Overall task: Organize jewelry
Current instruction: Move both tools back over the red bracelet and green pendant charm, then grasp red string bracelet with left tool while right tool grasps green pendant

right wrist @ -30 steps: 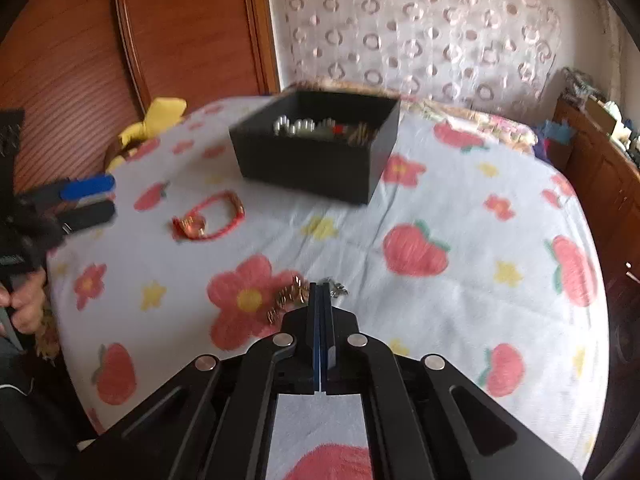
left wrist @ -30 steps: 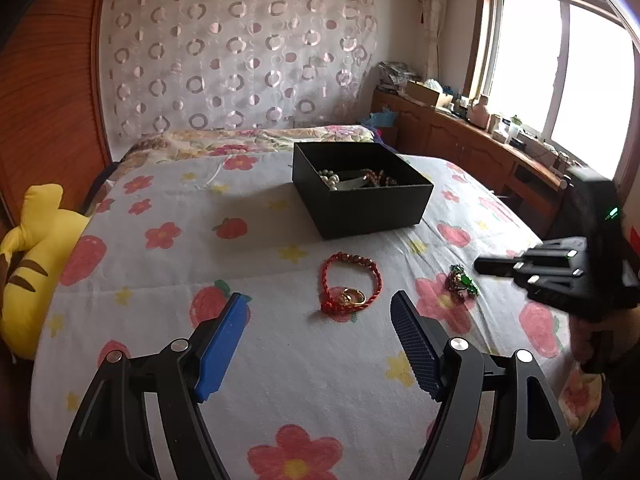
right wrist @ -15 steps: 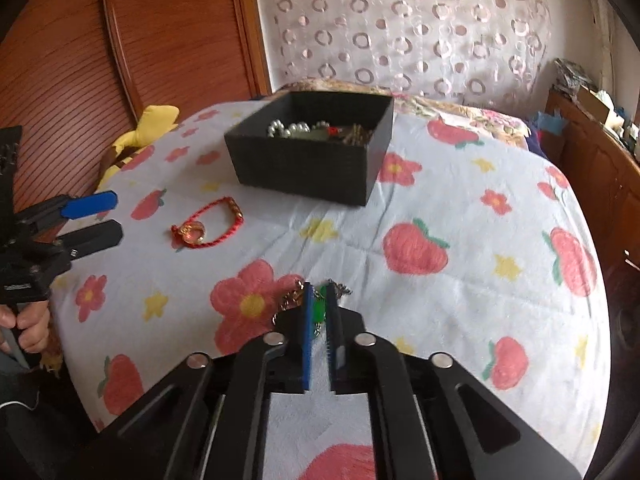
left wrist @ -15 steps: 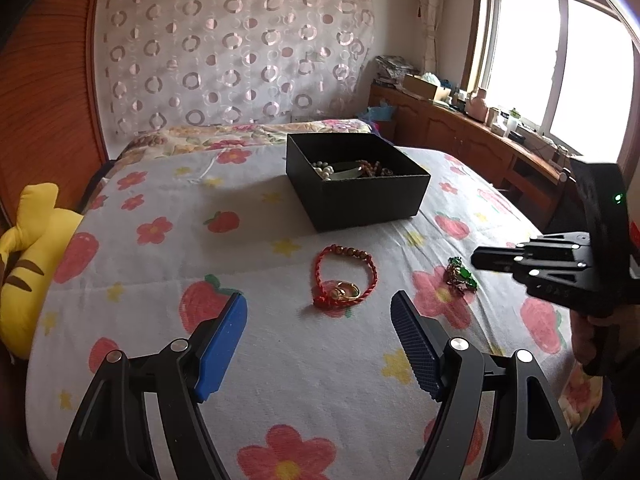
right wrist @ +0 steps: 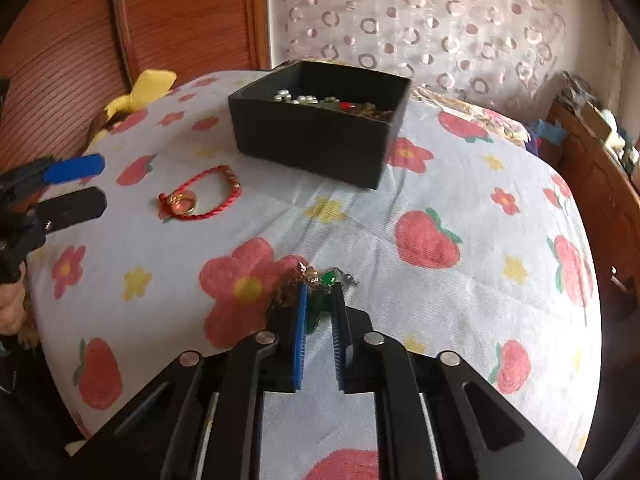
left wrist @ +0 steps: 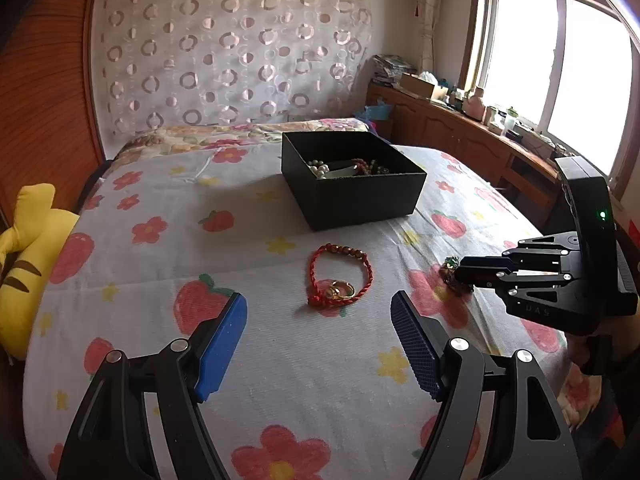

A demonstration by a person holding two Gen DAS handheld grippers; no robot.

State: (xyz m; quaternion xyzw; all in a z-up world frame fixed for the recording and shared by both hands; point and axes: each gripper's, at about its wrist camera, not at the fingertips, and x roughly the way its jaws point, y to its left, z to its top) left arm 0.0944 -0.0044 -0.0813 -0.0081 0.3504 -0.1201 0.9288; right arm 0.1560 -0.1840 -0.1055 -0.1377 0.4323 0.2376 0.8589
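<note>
A red cord bracelet with a gold ring charm (left wrist: 339,280) lies on the flowered bedsheet, also seen in the right wrist view (right wrist: 198,197). A green and gold chain piece (right wrist: 320,296) lies on the sheet between the fingers of my right gripper (right wrist: 319,300), which is partly open around it. In the left wrist view that piece (left wrist: 450,270) sits at the right gripper's tip (left wrist: 460,274). My left gripper (left wrist: 318,320) is wide open and empty, just short of the bracelet. A black open box (left wrist: 352,196) holding pearls and beads stands farther back.
A yellow plush toy (left wrist: 28,256) lies at the bed's left edge. A wooden headboard (right wrist: 160,24) and a patterned curtain (left wrist: 232,56) stand behind the bed. A wooden sideboard with clutter (left wrist: 460,120) runs under the window on the right.
My right gripper went from shut to partly open and lowered onto the green chain piece. My left gripper stayed open and moved slightly closer to the bracelet.
</note>
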